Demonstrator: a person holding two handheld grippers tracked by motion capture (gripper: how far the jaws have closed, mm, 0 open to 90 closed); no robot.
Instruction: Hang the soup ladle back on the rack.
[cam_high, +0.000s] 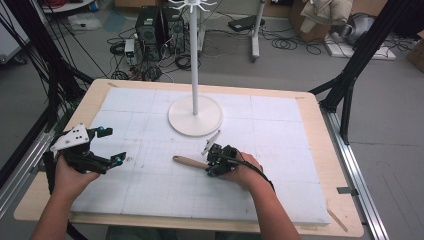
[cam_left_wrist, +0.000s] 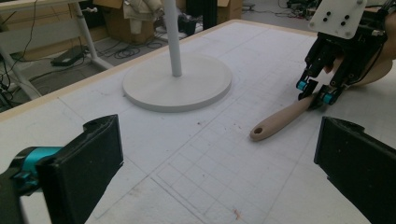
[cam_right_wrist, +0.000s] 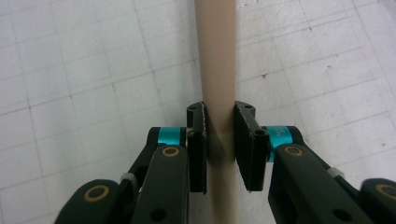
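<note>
So far only the grasp looks done: the left tool (cam_high: 107, 146) hovers with jaws apart over the counter (cam_high: 150, 200), while the right tool (cam_high: 216, 161) is clamped on the wooden handle (cam_right_wrist: 215, 56). The lift looks still ahead. The handle, pale, smooth and round with a hole at its tip, lies flat just before the white stand (cam_high: 195, 116).

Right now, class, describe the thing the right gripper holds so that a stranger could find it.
Start at the white stand's round base on the gridded mat. Just in front lies a tan wooden handle, clamped by the right gripper. It alone is wood-coloured, with a hole in its rounded end.
</note>
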